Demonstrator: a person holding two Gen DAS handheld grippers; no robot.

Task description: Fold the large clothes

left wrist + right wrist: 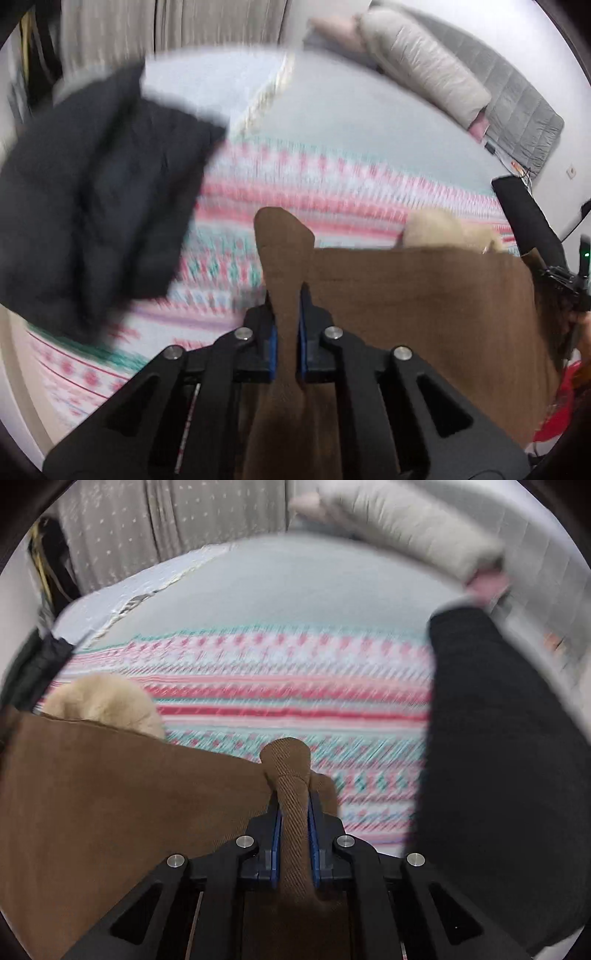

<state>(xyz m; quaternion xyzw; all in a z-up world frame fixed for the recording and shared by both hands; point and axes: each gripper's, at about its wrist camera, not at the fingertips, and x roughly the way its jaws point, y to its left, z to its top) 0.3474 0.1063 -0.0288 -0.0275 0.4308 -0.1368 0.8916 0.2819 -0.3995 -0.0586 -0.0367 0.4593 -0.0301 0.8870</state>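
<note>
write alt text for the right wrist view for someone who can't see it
The right claw is shut on a bunched fold of brown twill garment, which spreads to the left over a bed with a pink, white and teal patterned blanket. A dark padded garment lies at right, a cream fluffy piece at left.

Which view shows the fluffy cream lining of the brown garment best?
The right wrist view: the fluffy cream lining bulges above the brown corduroy garment as a broad, fairly sharp mound. The left wrist view shows the lining smaller and blurrier, near the right edge.
</note>
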